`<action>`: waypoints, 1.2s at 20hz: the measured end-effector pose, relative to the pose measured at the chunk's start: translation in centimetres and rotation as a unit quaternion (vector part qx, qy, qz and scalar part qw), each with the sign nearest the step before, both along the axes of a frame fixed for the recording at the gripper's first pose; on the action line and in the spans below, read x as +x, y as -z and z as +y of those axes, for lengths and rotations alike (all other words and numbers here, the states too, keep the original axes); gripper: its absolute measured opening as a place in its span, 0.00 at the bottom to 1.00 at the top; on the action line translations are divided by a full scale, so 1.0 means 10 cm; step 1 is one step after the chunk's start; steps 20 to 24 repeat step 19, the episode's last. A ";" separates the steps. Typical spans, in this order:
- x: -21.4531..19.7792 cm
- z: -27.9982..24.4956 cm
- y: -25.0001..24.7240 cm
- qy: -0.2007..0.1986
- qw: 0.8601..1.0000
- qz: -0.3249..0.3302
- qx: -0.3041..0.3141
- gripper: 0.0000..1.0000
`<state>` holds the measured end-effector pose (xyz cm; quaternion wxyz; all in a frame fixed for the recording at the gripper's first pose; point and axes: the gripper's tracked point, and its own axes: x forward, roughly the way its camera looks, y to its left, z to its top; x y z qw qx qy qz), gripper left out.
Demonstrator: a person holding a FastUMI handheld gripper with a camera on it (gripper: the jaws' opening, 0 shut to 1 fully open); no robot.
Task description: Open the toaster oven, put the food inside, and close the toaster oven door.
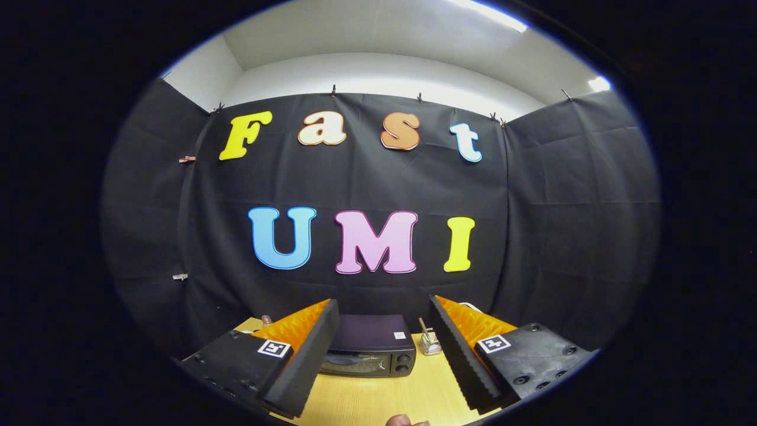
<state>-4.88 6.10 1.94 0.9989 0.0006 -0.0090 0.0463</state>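
Note:
A dark toaster oven (pixel 371 350) stands on the wooden table (pixel 378 399), beyond my fingers and partly hidden behind the left one. Its glass door looks closed, with knobs on its right side. My gripper (pixel 383 361) is held high and well back from the oven. It is open, its fingers (pixel 307 355) spread wide with nothing between them. A small brownish thing (pixel 405 420), perhaps the food, peeks in at the near edge of the table; too little of it shows to tell.
A small metal rack with a stick in it (pixel 430 342) stands just right of the oven. A small orange-capped item (pixel 267 320) sits at the table's back left corner. Black cloth walls close the booth behind and on both sides.

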 end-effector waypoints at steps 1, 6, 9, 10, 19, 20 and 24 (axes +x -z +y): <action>0.00 -0.01 -0.02 0.001 1.000 -0.001 -0.004 0.98; -0.02 0.04 -0.04 -0.007 1.000 -0.003 -0.014 0.98; -0.03 0.09 -0.04 -0.016 1.000 -0.001 -0.011 0.98; -0.03 0.09 -0.04 -0.017 1.000 0.001 -0.009 0.98; 0.11 -0.12 0.00 0.016 1.000 0.002 -0.006 0.98; 0.11 -0.12 0.00 0.016 1.000 0.002 -0.006 0.98; 0.11 -0.12 0.00 0.016 1.000 0.002 -0.006 0.98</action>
